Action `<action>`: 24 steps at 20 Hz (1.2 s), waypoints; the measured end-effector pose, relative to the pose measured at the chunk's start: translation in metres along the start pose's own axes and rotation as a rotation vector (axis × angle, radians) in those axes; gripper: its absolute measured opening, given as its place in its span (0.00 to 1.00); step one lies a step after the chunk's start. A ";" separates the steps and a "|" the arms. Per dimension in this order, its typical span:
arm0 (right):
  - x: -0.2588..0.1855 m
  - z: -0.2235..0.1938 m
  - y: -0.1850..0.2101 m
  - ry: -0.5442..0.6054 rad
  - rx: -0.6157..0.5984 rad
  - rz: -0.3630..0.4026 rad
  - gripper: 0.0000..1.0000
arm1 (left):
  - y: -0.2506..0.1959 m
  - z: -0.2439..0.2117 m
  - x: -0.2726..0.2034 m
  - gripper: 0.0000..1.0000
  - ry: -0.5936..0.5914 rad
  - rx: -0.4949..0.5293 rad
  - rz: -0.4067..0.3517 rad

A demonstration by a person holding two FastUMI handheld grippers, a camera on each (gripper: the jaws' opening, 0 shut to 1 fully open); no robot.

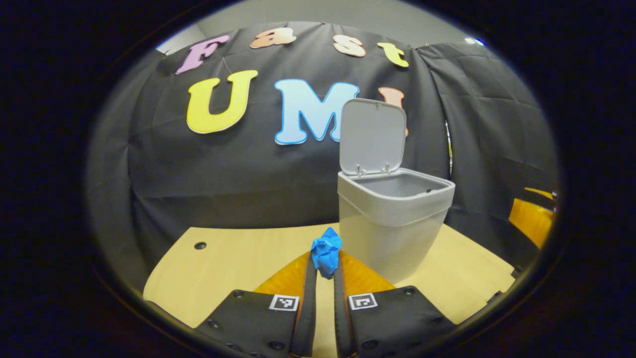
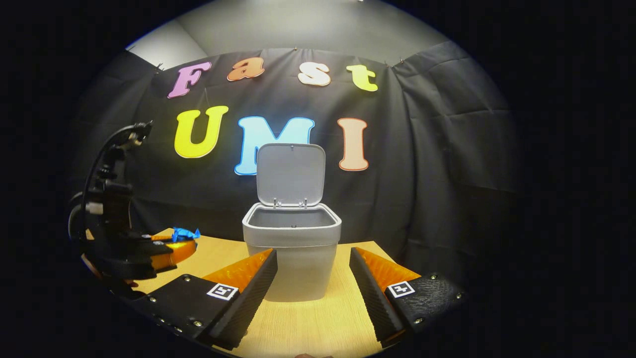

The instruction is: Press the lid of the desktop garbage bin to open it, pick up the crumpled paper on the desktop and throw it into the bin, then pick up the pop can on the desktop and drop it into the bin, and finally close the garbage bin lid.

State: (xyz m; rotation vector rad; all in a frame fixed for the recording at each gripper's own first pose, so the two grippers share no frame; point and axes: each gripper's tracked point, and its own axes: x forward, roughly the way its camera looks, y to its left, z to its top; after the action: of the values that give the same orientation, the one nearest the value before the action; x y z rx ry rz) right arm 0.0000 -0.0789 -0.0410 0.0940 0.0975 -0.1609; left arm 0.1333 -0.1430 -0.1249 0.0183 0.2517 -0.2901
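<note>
The grey desktop bin stands on the wooden table with its lid tipped up and its mouth open. My left gripper is shut on a blue crumpled paper, held above the table just left of the bin. In the right gripper view the same bin sits straight ahead with its lid raised. My right gripper stands open, its fingers wide on either side of the bin's base. The left gripper shows at the far left with the blue paper at its tips.
The pale wooden table runs to the black cloth wall behind. A small dark hole marks the tabletop at the back left. An orange shape shows at the far right edge of the left gripper view.
</note>
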 end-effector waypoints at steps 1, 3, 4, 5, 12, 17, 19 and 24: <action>-0.001 -0.002 -0.004 0.002 0.003 -0.009 0.94 | -0.009 0.010 0.007 0.30 -0.017 -0.003 -0.014; -0.004 -0.008 -0.011 0.016 0.011 -0.029 0.94 | -0.025 0.027 0.020 0.22 -0.043 -0.006 -0.045; -0.006 -0.010 -0.015 0.021 0.015 -0.041 0.94 | -0.033 0.034 0.027 0.22 -0.052 -0.008 -0.062; -0.009 -0.012 -0.020 0.026 0.020 -0.056 0.94 | -0.042 0.037 0.035 0.22 -0.057 -0.006 -0.078; -0.037 -0.030 -0.057 0.072 0.029 -0.185 0.94 | -0.073 0.048 0.071 0.22 -0.057 -0.009 -0.124; -0.047 -0.042 -0.071 0.105 0.064 -0.251 0.94 | -0.073 0.071 0.072 0.22 -0.132 0.018 -0.135; -0.047 -0.043 -0.071 0.106 0.072 -0.260 0.94 | -0.080 0.078 0.075 0.29 -0.149 0.039 -0.150; -0.049 -0.038 -0.071 0.092 0.057 -0.276 0.94 | -0.097 0.084 0.088 0.14 -0.165 0.074 -0.178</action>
State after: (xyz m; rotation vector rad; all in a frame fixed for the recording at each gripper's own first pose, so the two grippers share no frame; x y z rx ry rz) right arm -0.0633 -0.1372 -0.0801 0.1443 0.1976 -0.4357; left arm 0.2078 -0.2650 -0.0634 0.0449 0.0784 -0.4758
